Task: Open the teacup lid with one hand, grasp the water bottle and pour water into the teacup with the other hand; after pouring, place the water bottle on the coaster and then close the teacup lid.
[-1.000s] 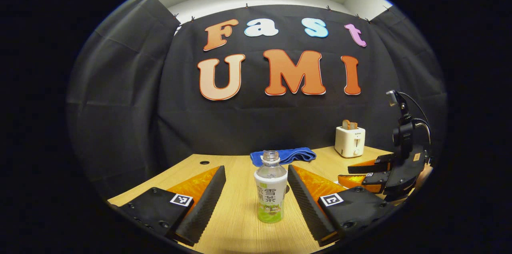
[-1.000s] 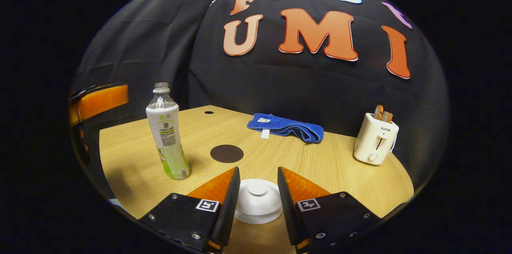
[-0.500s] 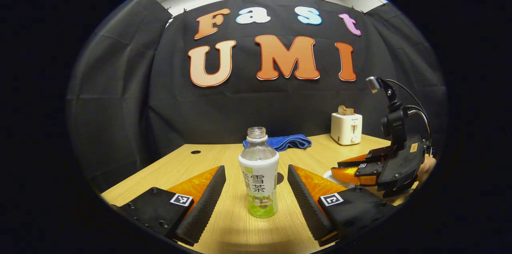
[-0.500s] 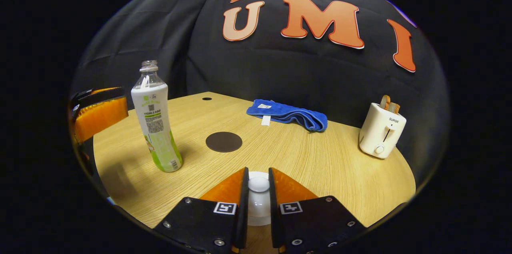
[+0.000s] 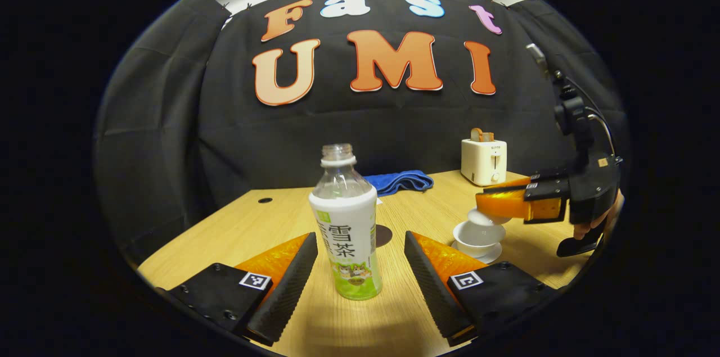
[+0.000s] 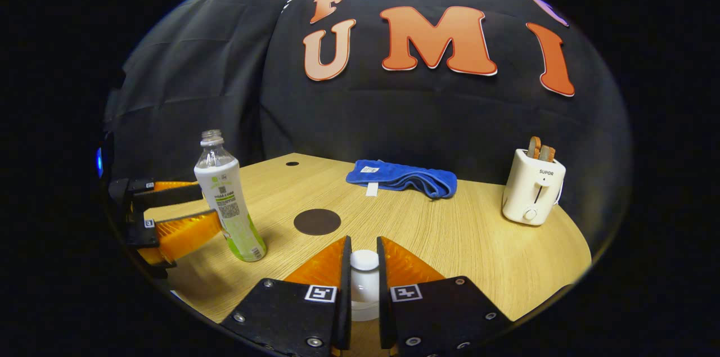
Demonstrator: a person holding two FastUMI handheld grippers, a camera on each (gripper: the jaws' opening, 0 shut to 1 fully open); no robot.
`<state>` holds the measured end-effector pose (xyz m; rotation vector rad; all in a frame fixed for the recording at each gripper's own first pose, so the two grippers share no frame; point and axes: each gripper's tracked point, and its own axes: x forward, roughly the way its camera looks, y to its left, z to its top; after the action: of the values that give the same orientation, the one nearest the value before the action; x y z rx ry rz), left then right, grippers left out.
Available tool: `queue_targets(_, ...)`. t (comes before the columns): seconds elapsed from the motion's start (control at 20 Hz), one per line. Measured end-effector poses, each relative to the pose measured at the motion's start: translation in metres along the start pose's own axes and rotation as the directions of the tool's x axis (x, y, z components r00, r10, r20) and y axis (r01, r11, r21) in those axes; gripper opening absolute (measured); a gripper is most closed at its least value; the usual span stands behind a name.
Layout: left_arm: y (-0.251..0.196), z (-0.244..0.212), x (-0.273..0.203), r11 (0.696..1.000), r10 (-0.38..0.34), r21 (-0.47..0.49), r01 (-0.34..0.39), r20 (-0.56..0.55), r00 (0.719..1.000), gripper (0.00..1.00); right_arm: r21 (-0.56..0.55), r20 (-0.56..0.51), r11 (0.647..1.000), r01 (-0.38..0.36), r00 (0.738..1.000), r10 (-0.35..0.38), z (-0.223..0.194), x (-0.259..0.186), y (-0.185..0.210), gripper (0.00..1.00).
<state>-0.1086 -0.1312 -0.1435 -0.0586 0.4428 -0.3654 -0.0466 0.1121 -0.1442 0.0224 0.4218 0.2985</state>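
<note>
Left tool (image 5: 360,267) is sitting wide open, fingers flanking the water bottle (image 5: 345,233) without touching it. The bottle is standing upright on the surface (image 5: 270,222), uncapped, its base slightly ahead of the fingertips. In the right gripper view the same left tool (image 6: 169,216) is reaching in from the left edge, one finger on each side of the bottle (image 6: 228,205); its body is getting cut off by the view's rim.

Right tool (image 6: 361,267) is sitting narrow, both fingers pinching the knob of the teacup lid (image 6: 364,261). The lid's rim is mostly hidden behind the fingers. From the left gripper view the right tool (image 5: 495,202) is holding the lid (image 5: 479,216) just above the teacup (image 5: 478,233), tilted, a gap showing between them. The cup is sitting on a white saucer (image 5: 488,253), partly blocked by the left tool's near finger. Can't tell what's inside the cup. A bit of the hand (image 5: 604,219) gripping the right tool is showing at the far right edge, mostly cut off.

Dark round coaster (image 6: 317,221) is lying flat between bottle and lid; in the left gripper view only a sliver of it (image 5: 383,235) is peeking out behind the bottle.

Farther back: blue towel (image 6: 402,178) folded near the wall, toaster (image 6: 532,188) with slices sticking up at far right.
</note>
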Motion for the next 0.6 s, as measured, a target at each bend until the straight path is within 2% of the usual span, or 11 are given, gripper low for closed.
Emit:
queue_targets(0.2, 0.000, -0.018, 0.019, 0.999, 0.033, -0.037, -0.035, -0.047, 0.998, 1.00, 0.017, 0.032, 1.000, 0.003, 0.999, -0.004, 0.014, -0.011, -0.008, 0.20)
queue_targets(0.35, 0.004, -0.033, 0.028, 0.998, 0.048, -0.033, -0.051, -0.083, 0.995, 1.00, 0.069, 0.033, 0.997, -0.034, 0.999, 0.031, 0.017, -0.017, -0.008, 0.20)
queue_targets(0.4, 0.006, -0.034, 0.030, 0.998, 0.058, -0.030, -0.061, -0.087, 0.995, 0.96, 0.069, 0.036, 0.997, -0.028, 0.999, 0.026, 0.019, -0.018, -0.011, 0.20)
queue_targets(0.45, 0.010, -0.032, 0.033, 0.997, 0.066, -0.037, -0.069, -0.077, 0.995, 0.82, 0.065, 0.040, 0.998, -0.019, 0.999, 0.016, 0.020, -0.021, -0.016, 0.20)
queue_targets(0.5, 0.009, -0.030, 0.033, 0.997, 0.058, -0.047, -0.061, -0.071, 0.996, 0.80, 0.063, 0.044, 0.998, -0.013, 0.999, 0.011, 0.023, -0.023, -0.018, 0.20)
queue_targets(0.55, 0.006, -0.031, 0.036, 0.997, 0.040, -0.056, -0.044, -0.071, 0.997, 0.72, 0.067, 0.047, 0.998, -0.019, 0.999, 0.016, 0.024, -0.026, -0.019, 0.20)
queue_targets(0.6, 0.005, -0.030, 0.036, 0.997, 0.030, -0.062, -0.035, -0.072, 0.997, 0.72, 0.073, 0.050, 0.997, -0.024, 0.999, 0.020, 0.026, -0.028, -0.019, 0.20)
